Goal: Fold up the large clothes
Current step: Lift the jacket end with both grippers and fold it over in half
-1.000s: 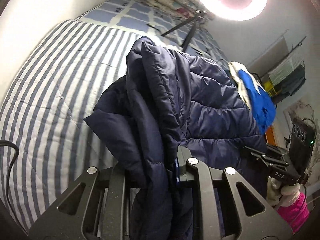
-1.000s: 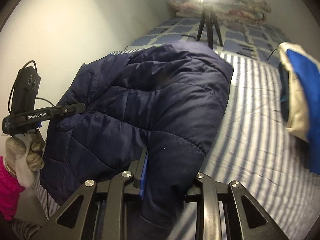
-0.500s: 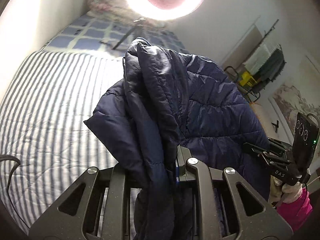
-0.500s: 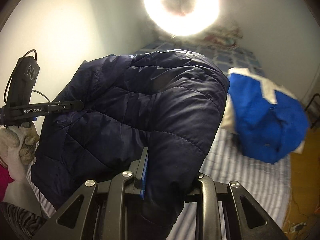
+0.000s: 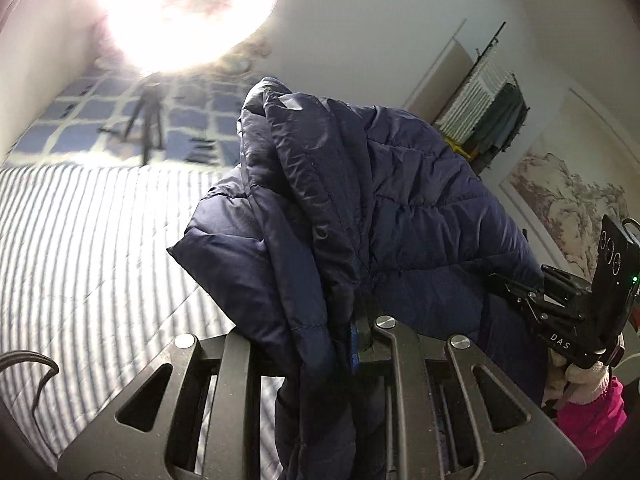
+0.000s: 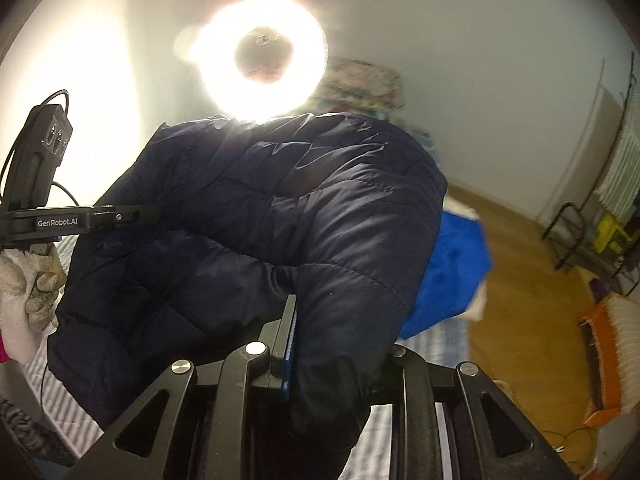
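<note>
Jacket (image 5: 400, 208) lifted clear of the bed (image 5: 80, 240) — both tongs clamped on it.
Left tongs (image 5: 320, 344) and right tongs (image 6: 340, 344) have tilted upward since a second ago — likely readying a shake-out.

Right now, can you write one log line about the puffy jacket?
left gripper: shut on navy puffer jacket | right gripper: shut on navy puffer jacket | jacket: lifted

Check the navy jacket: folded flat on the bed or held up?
Held up, bunched, not folded flat. The jacket hangs clamped in both the left gripper and right gripper, above the striped bed.
</note>
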A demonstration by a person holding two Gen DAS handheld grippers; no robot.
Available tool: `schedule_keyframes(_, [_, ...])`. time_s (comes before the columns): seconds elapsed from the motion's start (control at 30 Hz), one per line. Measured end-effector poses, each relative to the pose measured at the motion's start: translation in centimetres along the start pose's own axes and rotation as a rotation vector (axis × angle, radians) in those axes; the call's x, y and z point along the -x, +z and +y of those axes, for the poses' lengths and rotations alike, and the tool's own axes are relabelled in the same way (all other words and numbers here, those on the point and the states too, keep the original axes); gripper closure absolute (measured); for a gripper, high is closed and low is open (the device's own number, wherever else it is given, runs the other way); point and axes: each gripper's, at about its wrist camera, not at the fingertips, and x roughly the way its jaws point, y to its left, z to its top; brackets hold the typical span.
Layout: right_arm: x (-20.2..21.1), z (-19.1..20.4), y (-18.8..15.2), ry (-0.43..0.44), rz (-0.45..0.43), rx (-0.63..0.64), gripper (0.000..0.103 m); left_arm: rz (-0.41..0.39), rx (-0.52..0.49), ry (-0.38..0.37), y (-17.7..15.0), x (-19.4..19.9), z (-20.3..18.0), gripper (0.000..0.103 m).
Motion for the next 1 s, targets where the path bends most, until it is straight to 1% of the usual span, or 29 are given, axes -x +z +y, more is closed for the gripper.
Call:
schedule_keyframes(0.17, [-0.6,-3.5,2.5,-0.089,-0.030,0.022,0.081,-0.040,-0.025,-0.021,3.2,-3.8,-1.8,0.086])
schedule_keyframes(0.23, [-1.2,-4.4,3.4,-0.118,-0.041,0.035,0.081,-0.061,-0.034,-0.026,5.1,-5.9,-2.3,0.086])
schedule_keyframes(0.43, [-5.0,-8.0,6.5,-0.198,-0.064,0.032,0.081,-0.100,-0.047,-0.013,8.8,-11.5,-2.6,0.086])
schedule_keyframes(0.57, [-8.7,-9.9,8.2,-0.234,-0.064,0.005,0.081,-0.126,-0.049,0.005,10.0,-14.3,-2.5,0.086])
schedule_keyframes(0.67, [-11.2,-10.5,8.8,-0.257,-0.058,-0.005,0.081,-0.137,-0.041,0.026,10.6,-16.6,-2.0,0.086])
schedule_keyframes(0.83, [-15.4,-11.4,10.0,-0.293,-0.030,-0.010,0.082,-0.122,-0.026,0.067,10.6,-20.4,-0.6,0.086])
schedule_keyframes(1.0, [-19.1,-12.2,10.0,-0.321,0.012,-0.010,0.082,-0.095,-0.031,0.115,10.0,-23.4,-0.1,0.086])
